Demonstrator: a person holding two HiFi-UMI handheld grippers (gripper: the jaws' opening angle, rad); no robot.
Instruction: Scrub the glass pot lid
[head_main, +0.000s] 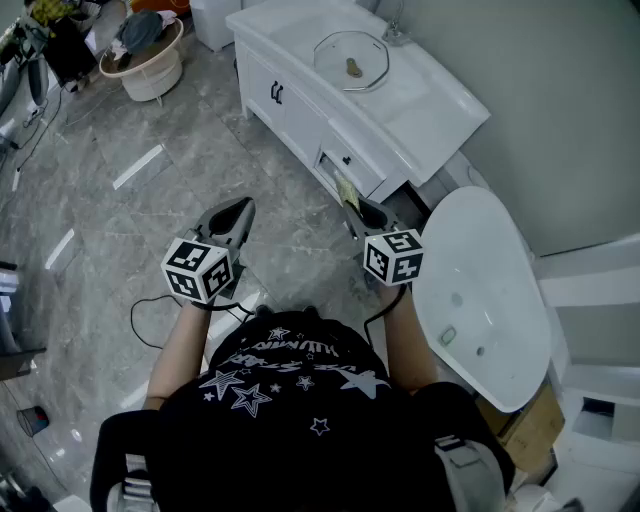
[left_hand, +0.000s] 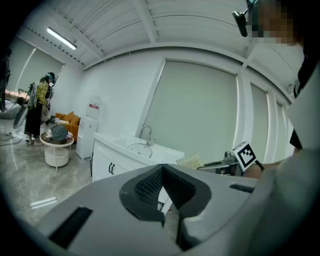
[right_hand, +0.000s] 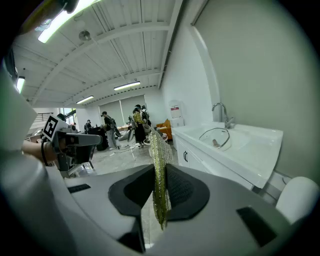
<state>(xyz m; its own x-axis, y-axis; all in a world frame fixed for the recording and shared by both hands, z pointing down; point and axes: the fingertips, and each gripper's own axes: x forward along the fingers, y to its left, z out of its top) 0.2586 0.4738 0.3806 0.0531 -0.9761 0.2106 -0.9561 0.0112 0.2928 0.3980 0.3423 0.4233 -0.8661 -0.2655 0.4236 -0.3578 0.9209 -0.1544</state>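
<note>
The glass pot lid (head_main: 350, 60) lies in the basin of a white vanity (head_main: 300, 105) ahead of me; it also shows as the lid (right_hand: 217, 136) and faintly as the lid (left_hand: 136, 147). My right gripper (head_main: 354, 208) is shut on a yellow-green scrub cloth (head_main: 347, 190), well short of the vanity. In the right gripper view the cloth (right_hand: 159, 175) stands up between the closed pads of the right gripper (right_hand: 160, 172). My left gripper (head_main: 238, 212) hangs level with it to the left. Its jaws (left_hand: 163, 166) meet at the tip with nothing between them.
A faucet (right_hand: 222, 114) stands behind the basin. A large white oval fixture (head_main: 485, 300) sits close on my right. A round basket table (head_main: 145, 60) with clothes stands at the far left. Cables (head_main: 150, 315) run over the grey floor. People (right_hand: 137, 122) stand far back.
</note>
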